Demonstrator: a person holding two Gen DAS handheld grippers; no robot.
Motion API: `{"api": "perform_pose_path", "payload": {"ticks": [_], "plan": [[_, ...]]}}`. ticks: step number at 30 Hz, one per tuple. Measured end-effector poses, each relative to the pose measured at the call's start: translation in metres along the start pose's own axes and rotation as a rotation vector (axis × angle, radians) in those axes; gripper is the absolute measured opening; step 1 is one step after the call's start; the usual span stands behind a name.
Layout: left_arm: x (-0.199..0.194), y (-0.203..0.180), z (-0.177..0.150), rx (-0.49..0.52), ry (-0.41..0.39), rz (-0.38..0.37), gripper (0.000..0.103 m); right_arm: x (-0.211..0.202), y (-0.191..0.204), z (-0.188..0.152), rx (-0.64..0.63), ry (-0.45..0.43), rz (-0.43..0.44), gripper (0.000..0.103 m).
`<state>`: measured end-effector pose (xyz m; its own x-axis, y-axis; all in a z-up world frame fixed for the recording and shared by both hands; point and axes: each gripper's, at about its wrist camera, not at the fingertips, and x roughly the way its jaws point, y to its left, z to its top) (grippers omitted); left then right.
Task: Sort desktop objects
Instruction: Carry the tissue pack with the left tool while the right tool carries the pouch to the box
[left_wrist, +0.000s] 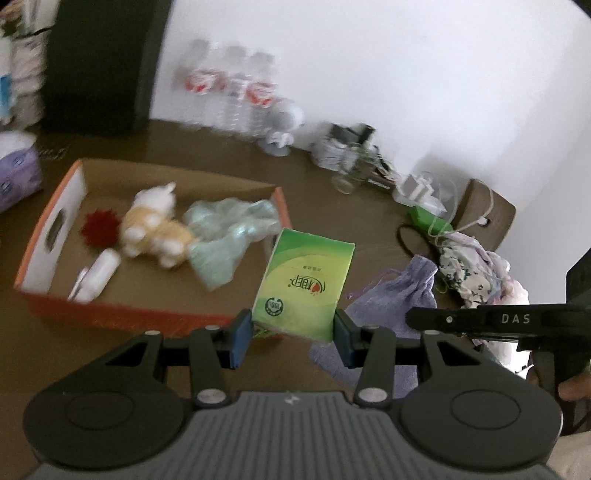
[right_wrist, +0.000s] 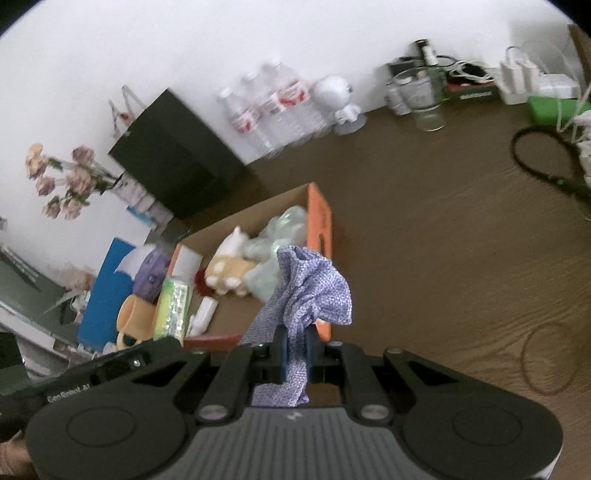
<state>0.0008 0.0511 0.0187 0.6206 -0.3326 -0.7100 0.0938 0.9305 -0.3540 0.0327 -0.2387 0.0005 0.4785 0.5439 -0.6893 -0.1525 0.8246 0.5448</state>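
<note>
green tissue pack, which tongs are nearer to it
Left. The left tongs are clamped on the green tissue pack itself; the right tongs are off to its side, shut on the purple cloth pouch.

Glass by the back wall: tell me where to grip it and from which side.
Grip the glass across its upper wall, coming from the open table side in front. It stands upright with clear wood before it, while boxes and cables crowd behind and beside it. Both grippers are full now, so one would probably need to unload first.
</note>
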Motion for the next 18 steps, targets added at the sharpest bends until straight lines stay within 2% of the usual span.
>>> {"api": "perform_pose_path", "payload": {"ticks": [9,18], "plan": [[-0.028,0.041,-0.006,-0.055,-0.045,0.052,0.046,0.023,0.047,-0.005,-0.071,0.034,0.036,0.008],[-0.029,0.075,0.005,-0.072,-0.034,0.08,0.046,0.052,0.076,0.003,-0.089,0.064,0.033,0.008]]}}
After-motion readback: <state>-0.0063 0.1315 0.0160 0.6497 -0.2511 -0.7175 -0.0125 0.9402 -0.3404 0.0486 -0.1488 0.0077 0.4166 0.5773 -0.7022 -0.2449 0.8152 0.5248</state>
